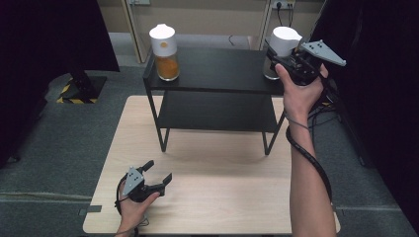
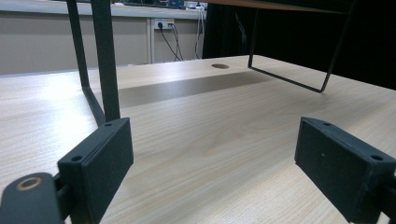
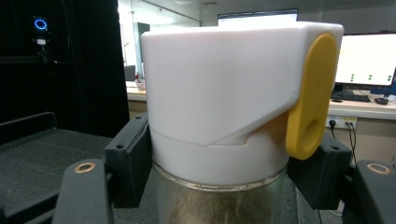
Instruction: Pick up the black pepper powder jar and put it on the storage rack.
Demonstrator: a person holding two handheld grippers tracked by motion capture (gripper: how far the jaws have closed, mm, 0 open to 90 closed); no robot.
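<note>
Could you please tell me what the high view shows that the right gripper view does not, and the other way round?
High view alone: a second jar with orange contents on the black shelf, the wooden table, and the left gripper, open above the table.

Right gripper view alone: the yellow tab on the jar's white lid, and monitors behind.

Both: the right gripper shut on the white-lidded jar, which stands on the shelf's right end.

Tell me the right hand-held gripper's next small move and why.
Probably lift straight up. The right hand-held gripper is shut around the white-lidded jar, which stands on the black shelf; the jaws clamp it just below the lid.
</note>
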